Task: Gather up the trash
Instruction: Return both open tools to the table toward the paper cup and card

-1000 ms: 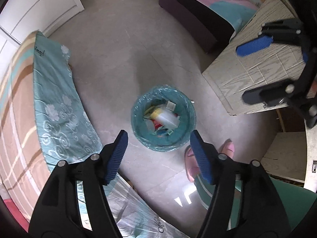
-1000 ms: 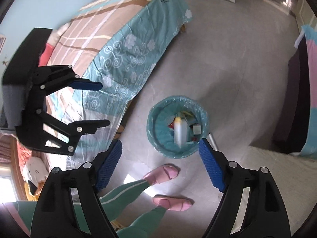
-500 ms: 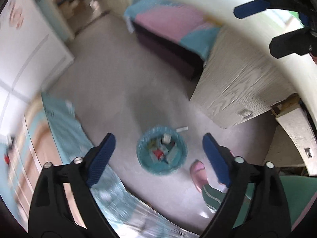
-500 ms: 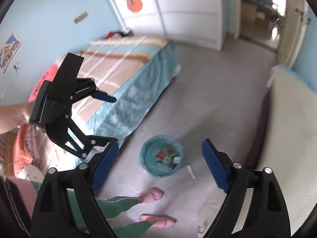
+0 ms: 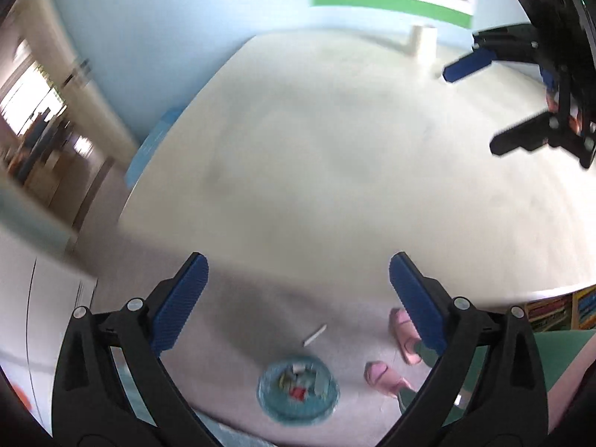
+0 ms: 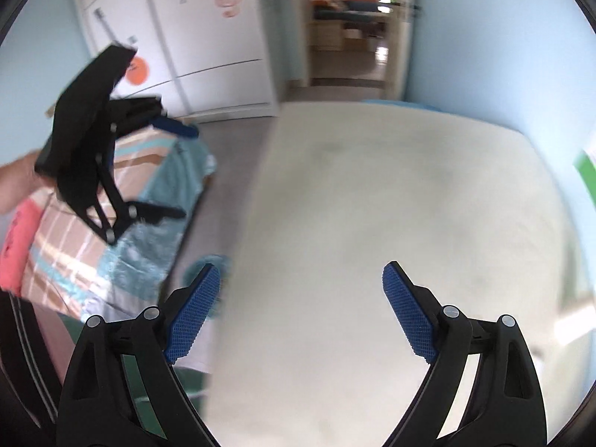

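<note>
The teal-lined trash bin (image 5: 298, 391) stands on the floor far below, holding several scraps. A thin white stick (image 5: 314, 335) lies on the floor just beyond it. My left gripper (image 5: 296, 260) hangs high over the desk edge, its jaws opening wide with nothing between them. My right gripper (image 5: 470, 111) shows at upper right, open and empty. In the right wrist view my right gripper (image 6: 300, 268) is open above the desk top, the left gripper (image 6: 189, 173) hovers over the bed, and only the bin's rim (image 6: 203, 262) shows behind a finger.
A pale desk top (image 5: 354, 167) fills the middle of both views, with a white roll (image 5: 422, 39) at its far edge. The person's pink slippers (image 5: 400, 331) stand right of the bin. The striped bed (image 6: 93, 242), white wardrobe (image 6: 208, 37) and an open doorway (image 6: 354, 37) lie beyond.
Both grippers have risen away from the bin and swung toward the desk. The bin has shrunk and dropped low in both views. Both pairs of jaws have spread wider.
</note>
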Demonstrator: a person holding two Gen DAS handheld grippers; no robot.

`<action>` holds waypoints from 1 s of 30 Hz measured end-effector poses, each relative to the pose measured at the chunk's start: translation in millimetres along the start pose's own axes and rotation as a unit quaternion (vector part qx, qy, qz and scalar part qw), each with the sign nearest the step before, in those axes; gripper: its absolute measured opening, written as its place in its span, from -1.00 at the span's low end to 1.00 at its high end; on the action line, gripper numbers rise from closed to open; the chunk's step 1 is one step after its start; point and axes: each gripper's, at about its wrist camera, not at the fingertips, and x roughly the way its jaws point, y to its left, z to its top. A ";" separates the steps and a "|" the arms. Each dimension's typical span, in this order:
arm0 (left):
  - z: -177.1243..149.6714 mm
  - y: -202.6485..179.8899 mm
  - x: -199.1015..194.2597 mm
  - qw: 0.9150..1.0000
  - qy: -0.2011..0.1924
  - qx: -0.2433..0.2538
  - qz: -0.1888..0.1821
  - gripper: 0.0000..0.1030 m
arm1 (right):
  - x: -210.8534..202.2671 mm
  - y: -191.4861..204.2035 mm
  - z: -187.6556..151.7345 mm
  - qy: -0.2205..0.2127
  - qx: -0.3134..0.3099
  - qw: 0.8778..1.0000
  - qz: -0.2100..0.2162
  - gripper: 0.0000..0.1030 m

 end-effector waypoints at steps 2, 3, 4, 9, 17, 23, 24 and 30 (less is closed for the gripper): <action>38.4 -18.7 13.2 1.000 -0.011 0.021 -0.019 0.86 | -13.6 -27.5 -20.2 0.000 0.023 1.000 -0.020 0.72; 57.8 -29.1 20.3 0.999 -0.016 0.035 -0.026 0.86 | -23.9 -48.8 -33.8 -0.002 0.040 0.999 -0.033 0.72; 71.0 -37.1 25.6 0.998 -0.020 0.044 -0.027 0.86 | -29.8 -62.4 -42.7 -0.002 0.051 0.998 -0.044 0.72; 155.6 -88.1 68.1 0.993 -0.041 0.100 -0.053 0.87 | -44.0 -144.2 -98.6 0.002 0.131 0.987 -0.098 0.72; 268.2 -166.7 142.9 0.980 -0.051 0.168 -0.091 0.87 | -35.7 -213.8 -146.6 -0.003 0.197 0.975 -0.103 0.72; 319.8 -211.7 207.4 0.975 -0.030 0.189 -0.111 0.87 | -30.0 -241.0 -162.2 -0.014 0.217 0.971 -0.095 0.72; 326.7 -217.9 218.5 0.975 -0.028 0.192 -0.111 0.87 | -25.9 -245.8 -163.8 -0.017 0.217 0.972 -0.091 0.72; 349.8 -236.5 264.0 0.971 -0.011 0.211 -0.113 0.87 | -2.9 -261.3 -161.1 -0.017 0.200 0.977 -0.073 0.72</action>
